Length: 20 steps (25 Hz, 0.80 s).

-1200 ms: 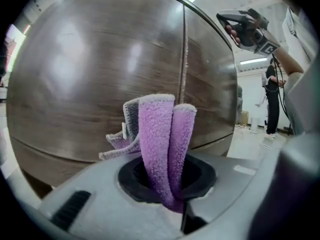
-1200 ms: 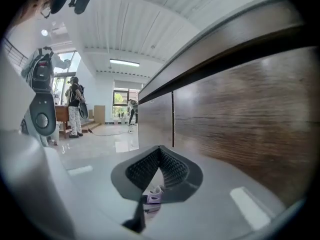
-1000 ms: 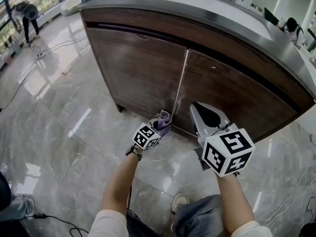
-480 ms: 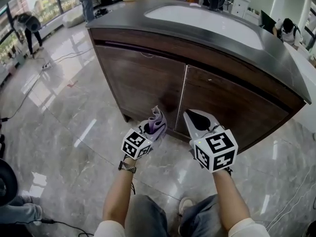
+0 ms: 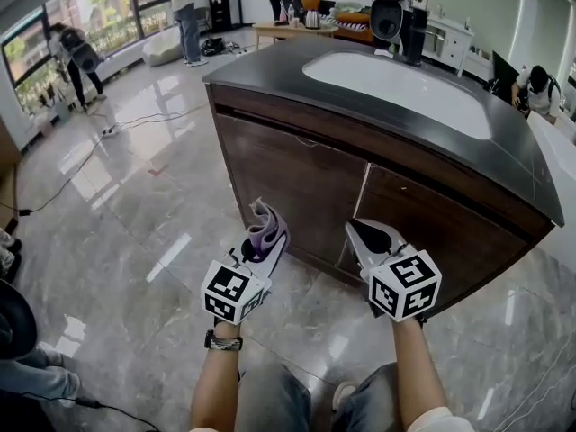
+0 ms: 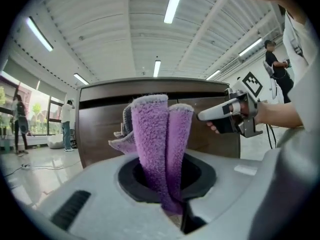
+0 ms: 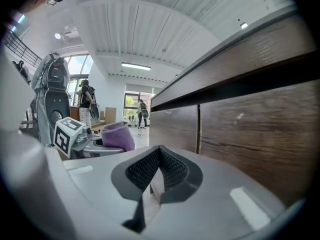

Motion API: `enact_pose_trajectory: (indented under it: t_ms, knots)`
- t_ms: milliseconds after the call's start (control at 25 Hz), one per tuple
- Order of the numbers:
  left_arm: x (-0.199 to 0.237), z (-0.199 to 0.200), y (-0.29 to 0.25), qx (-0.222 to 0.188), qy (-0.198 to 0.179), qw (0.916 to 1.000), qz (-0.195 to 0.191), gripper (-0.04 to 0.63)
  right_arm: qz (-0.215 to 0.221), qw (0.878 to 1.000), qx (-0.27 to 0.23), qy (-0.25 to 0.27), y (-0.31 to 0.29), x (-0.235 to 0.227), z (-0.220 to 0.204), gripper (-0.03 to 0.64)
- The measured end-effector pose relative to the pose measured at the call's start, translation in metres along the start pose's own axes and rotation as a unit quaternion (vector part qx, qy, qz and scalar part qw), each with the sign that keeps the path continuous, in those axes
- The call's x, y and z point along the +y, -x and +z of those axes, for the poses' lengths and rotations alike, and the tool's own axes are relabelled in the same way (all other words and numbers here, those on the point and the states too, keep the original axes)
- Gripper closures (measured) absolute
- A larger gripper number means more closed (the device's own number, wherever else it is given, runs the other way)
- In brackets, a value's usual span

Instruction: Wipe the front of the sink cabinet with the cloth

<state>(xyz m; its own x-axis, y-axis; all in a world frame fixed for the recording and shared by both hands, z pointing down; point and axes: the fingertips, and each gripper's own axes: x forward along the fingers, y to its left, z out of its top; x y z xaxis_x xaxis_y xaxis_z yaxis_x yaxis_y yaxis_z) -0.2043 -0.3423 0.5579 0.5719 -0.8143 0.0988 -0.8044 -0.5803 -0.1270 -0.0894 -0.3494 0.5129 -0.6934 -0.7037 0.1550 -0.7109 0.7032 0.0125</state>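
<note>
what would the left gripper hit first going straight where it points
Likely the sink cabinet's left door, with the cloth in the left gripper touching first; depth is unclear.

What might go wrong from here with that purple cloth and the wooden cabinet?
The left gripper pinches only the lower end of the purple cloth; the loose folds above might buckle or slip out when pressed on the left door. The right gripper, shut and empty, points toward the right door; its hard tip might scuff the wood if it drifts in.
</note>
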Motion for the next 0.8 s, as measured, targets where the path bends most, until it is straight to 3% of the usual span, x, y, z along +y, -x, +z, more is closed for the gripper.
enact_pose_trajectory:
  t_ms: [200,400,600,800]
  knots:
    - [0.007,0.035,0.028,-0.011,0.002,0.9993,0.037,0.543,0.029,0.999,-0.016,0.014,0.007,0.021,0.032,0.611]
    - [0.000,0.067,0.055,-0.021,-0.022,0.9978,0.058,0.543,0.048,0.998,-0.019,0.041,0.014,0.044,0.050,0.611]
    - [0.001,0.091,0.067,-0.036,-0.033,0.9964,0.069,0.543,0.067,0.996,-0.029,0.048,0.012,0.055,0.072,0.611]
    - [0.011,0.135,0.076,-0.055,-0.039,0.9947,0.077,0.543,0.075,0.995,-0.046,0.053,0.009,0.062,0.120,0.611]
